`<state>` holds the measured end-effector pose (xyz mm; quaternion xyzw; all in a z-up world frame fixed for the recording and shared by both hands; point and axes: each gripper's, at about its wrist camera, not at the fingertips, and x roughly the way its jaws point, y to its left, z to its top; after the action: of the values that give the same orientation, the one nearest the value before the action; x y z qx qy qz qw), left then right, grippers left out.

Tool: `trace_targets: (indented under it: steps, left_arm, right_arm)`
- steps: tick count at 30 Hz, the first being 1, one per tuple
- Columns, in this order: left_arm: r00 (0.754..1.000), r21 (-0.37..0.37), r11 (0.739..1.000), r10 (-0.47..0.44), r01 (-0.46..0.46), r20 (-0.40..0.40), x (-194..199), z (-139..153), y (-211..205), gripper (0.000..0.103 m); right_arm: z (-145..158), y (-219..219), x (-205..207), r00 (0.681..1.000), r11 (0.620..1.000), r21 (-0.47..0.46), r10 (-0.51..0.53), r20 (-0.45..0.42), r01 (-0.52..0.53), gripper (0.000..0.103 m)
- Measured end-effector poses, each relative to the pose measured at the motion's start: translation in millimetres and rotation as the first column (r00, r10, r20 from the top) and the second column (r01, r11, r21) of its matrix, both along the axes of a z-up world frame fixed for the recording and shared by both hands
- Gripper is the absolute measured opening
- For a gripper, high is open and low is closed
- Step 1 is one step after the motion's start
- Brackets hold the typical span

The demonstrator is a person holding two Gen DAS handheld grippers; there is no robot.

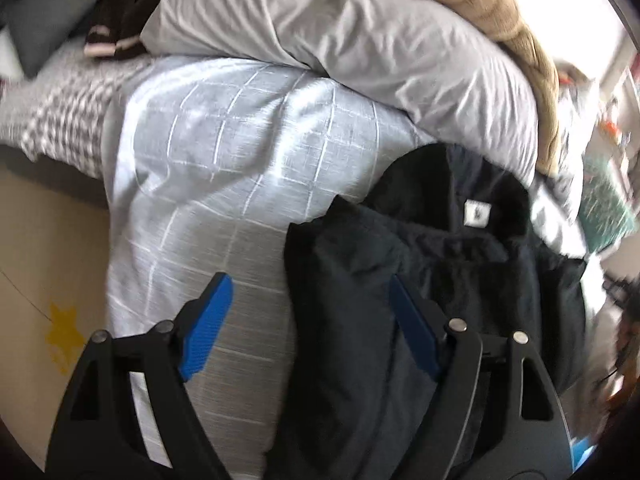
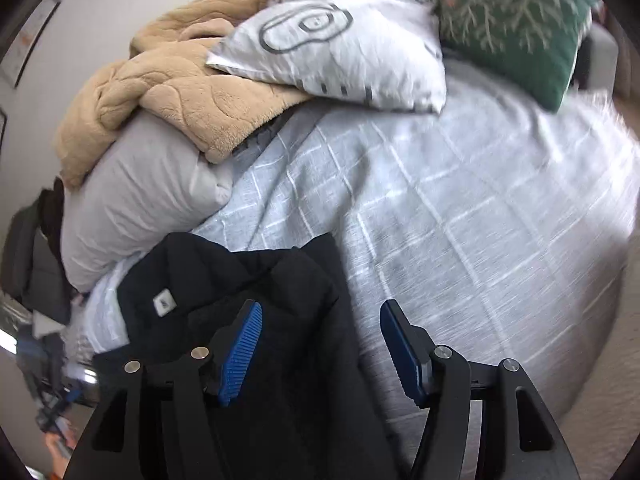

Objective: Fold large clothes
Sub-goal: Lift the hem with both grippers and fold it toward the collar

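A black jacket [image 1: 436,280], its white neck label [image 1: 476,213] showing, lies rumpled on a pale grey grid-patterned bedspread [image 2: 460,208], beside a heaped grey duvet [image 1: 340,32] and tan fleece blanket [image 2: 168,92]; the left gripper [image 1: 312,320] and right gripper [image 2: 320,344] hover over it, jaws apart, clamping nothing

I note a grey windowpane-check bedspread [image 2: 460,216], grey duvet [image 1: 320,28] bunched along it, tan fleece blanket [image 2: 168,92] heaped on top, white printed pillow [image 2: 340,52], green patterned cushion [image 2: 516,24], houndstooth cloth [image 1: 68,120] at bed edge.
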<state>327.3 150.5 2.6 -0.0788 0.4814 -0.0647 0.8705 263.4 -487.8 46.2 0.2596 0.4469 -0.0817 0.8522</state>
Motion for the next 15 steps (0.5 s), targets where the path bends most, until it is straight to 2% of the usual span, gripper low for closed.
trace_targets:
  steps: [4,7,8,9,10,11,12,13,15]
  left_arm:
    - [0.996,0.070,0.994,-0.088,0.088,0.003,7.9,-26.2,-19.1,0.081]
    - [0.990,0.071,0.988,-0.139,0.140,-0.013,22.0,-45.4,-34.8,0.078]
    - [0.990,0.064,0.988,-0.139,0.140,-0.019,27.5,-50.9,-38.6,0.068]
    - [0.991,0.054,0.990,-0.131,0.133,-0.030,33.5,-56.6,-41.4,0.051]
    - [0.993,0.024,0.994,-0.110,0.111,-0.050,41.8,-63.6,-43.4,0.043]
    - [0.994,0.006,0.996,-0.091,0.091,-0.060,45.3,-66.9,-44.8,0.023]
    - [0.996,0.008,0.998,-0.066,0.066,-0.058,46.9,-67.7,-46.0,0.009]
    - [0.998,0.037,0.998,-0.044,0.045,-0.035,44.9,-64.1,-49.3,0.009]
    - [0.997,0.102,0.995,-0.019,0.012,0.070,32.0,-49.1,-55.6,0.008]
  right_arm:
    - [-6.5,22.7,4.6,0.997,0.985,-0.156,0.062,-0.039,-0.067,0.064]
    - [-22.4,44.1,18.1,0.987,0.955,-0.254,0.132,-0.086,-0.150,0.064]
    - [-29.6,50.9,24.7,0.984,0.943,-0.285,0.150,-0.101,-0.173,0.064]
    - [-35.5,56.8,31.1,0.981,0.930,-0.316,0.163,-0.110,-0.189,0.064]
    - [-42.4,62.3,37.9,0.979,0.919,-0.340,0.169,-0.114,-0.198,0.058]
    - [-48.8,66.2,43.1,0.979,0.916,-0.349,0.167,-0.115,-0.197,0.049]
    - [-54.5,69.1,47.2,0.981,0.916,-0.354,0.157,-0.112,-0.187,0.020]
    - [-60.6,71.7,50.8,0.986,0.909,-0.386,0.115,-0.124,-0.154,0.007]
    - [-63.3,73.7,48.9,0.995,0.884,-0.464,0.011,-0.102,-0.057,0.004]
